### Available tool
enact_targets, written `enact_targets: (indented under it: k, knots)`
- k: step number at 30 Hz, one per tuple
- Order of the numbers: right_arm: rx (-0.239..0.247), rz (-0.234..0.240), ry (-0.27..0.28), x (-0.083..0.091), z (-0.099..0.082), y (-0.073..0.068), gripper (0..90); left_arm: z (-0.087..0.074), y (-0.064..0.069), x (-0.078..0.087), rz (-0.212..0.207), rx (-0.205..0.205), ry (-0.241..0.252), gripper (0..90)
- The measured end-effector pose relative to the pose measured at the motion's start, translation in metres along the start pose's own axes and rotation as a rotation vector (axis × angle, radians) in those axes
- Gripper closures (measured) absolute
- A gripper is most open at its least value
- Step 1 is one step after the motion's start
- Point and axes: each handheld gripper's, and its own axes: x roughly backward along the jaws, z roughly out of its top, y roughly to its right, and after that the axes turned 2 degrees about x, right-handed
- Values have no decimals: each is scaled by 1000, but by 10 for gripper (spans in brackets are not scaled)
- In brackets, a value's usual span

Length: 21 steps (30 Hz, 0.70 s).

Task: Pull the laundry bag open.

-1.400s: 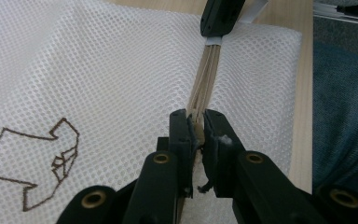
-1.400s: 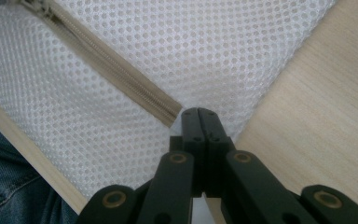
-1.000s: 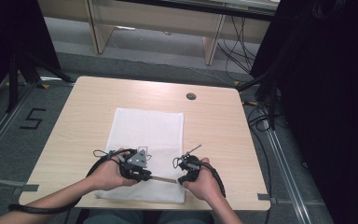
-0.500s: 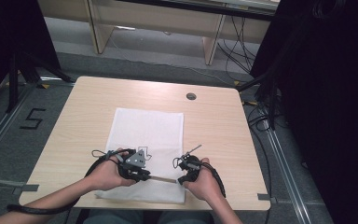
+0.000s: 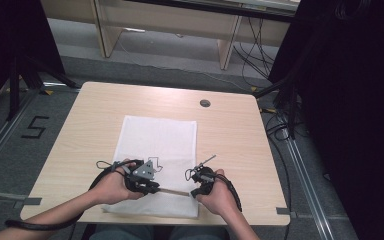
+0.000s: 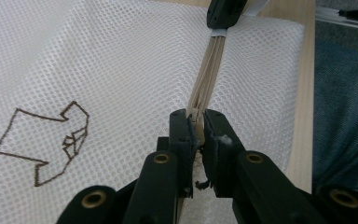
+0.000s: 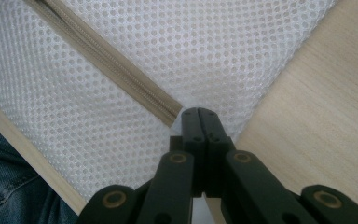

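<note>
A white mesh bag [image 5: 160,145] lies flat on the table, with a beige zipper [image 5: 174,191] along its near edge. My left gripper [image 5: 155,188] is shut on the zipper [image 6: 209,70], which is pinched between the jaw tips [image 6: 196,122]. My right gripper [image 5: 193,193] is shut on the other end of the zipper [image 7: 121,70], at the bag's corner [image 7: 199,113]. The zipper runs taut between the two grippers. A brown stitched outline [image 6: 42,140] marks the mesh to the left of the left gripper. The right gripper's tip [image 6: 226,11] shows at the far end of the zipper.
The wooden table [image 5: 230,130] has a round cable hole [image 5: 205,103] at the back right. Its near edge [image 7: 28,158] runs close under the bag, with the person's jeans [image 7: 4,191] beyond it. Desk legs and cables stand on the floor behind.
</note>
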Motion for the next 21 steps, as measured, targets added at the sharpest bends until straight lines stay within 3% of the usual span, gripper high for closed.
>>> enact_targets:
  k: [3,5,6,10,11,13,21]
  knots:
    - [5,1,3,0,0,1,900,-1,-1,1,3,-14,-5,819]
    - [5,1,3,0,0,1,900,-2,-2,2,0,9,-1,819]
    - [2,0,1,0,0,0,900,-3,-3,3,11,-5,-7,819]
    - [-1,-7,1,0,0,0,900,-6,-3,5,10,11,0,819]
    - [0,-12,0,0,0,-1,900,-7,-3,5,10,-5,-2,819]
    - [2,-13,-1,0,0,-1,900,-9,-2,5,7,17,1,819]
    - [11,-16,0,0,1,-1,900,-14,-4,11,19,19,-3,819]
